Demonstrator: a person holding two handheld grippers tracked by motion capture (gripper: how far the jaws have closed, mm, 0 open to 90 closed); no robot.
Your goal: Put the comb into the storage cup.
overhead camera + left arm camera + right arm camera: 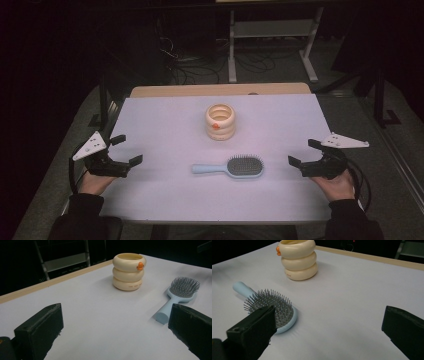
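A light blue hairbrush (233, 168) with grey bristles lies flat on the white table (165, 125), handle pointing left. Behind it stands a cream ribbed cup (220, 121) with a small orange knob. In the left gripper view the cup (128, 271) sits ahead and the brush (178, 295) lies to the right. In the right gripper view the brush (272, 308) lies beside the left jaw, with the cup (298, 258) beyond it. My left gripper (126, 150) rests at the table's left edge, open and empty. At the right edge, my right gripper (305, 152) is open and empty too.
A wooden strip (220, 90) borders the table's far edge. Beyond it the dark floor holds cables and a white metal frame (272, 30). Both hands rest near the table's front corners.
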